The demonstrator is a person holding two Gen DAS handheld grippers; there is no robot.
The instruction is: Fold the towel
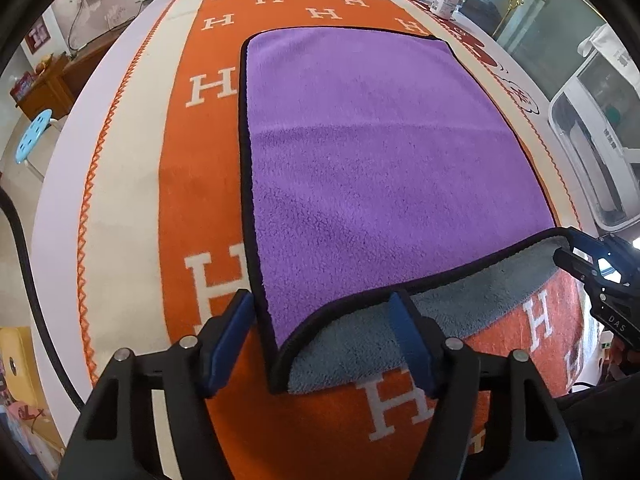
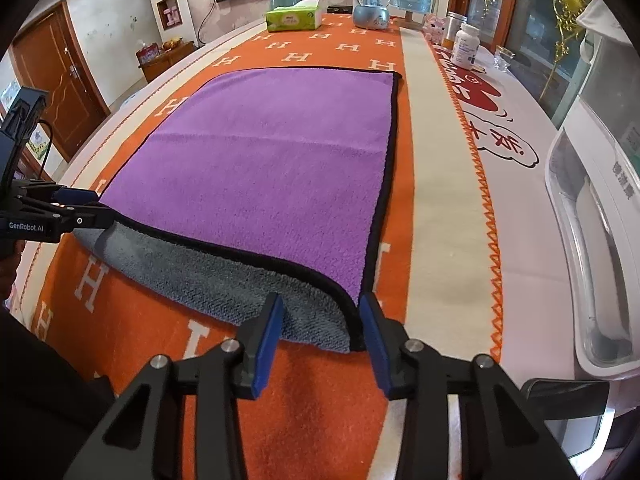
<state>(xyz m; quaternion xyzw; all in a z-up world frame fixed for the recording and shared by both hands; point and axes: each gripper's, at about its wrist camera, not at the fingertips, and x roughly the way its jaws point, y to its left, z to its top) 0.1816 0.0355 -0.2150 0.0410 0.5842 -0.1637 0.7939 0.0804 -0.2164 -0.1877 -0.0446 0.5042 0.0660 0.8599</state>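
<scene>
A purple towel (image 1: 380, 152) with a black hem and a grey underside lies spread on the orange H-patterned cloth; it also shows in the right wrist view (image 2: 272, 160). Its near edge is lifted off the cloth, showing the grey underside (image 2: 224, 276). My left gripper (image 1: 324, 344) is open, its blue pads on either side of the near left corner. My right gripper (image 2: 322, 340) is open, its blue pads on either side of the near right corner. Each gripper shows in the other view, the right gripper (image 1: 576, 256) and the left gripper (image 2: 88, 210), at the towel's edge.
A green tissue box (image 2: 294, 20), a snow globe (image 2: 370, 2), a white pill bottle (image 2: 464, 46) and a metal can stand at the far end of the table. A white appliance (image 2: 592, 240) stands along the right edge. A blue stool (image 1: 34, 136) stands on the left.
</scene>
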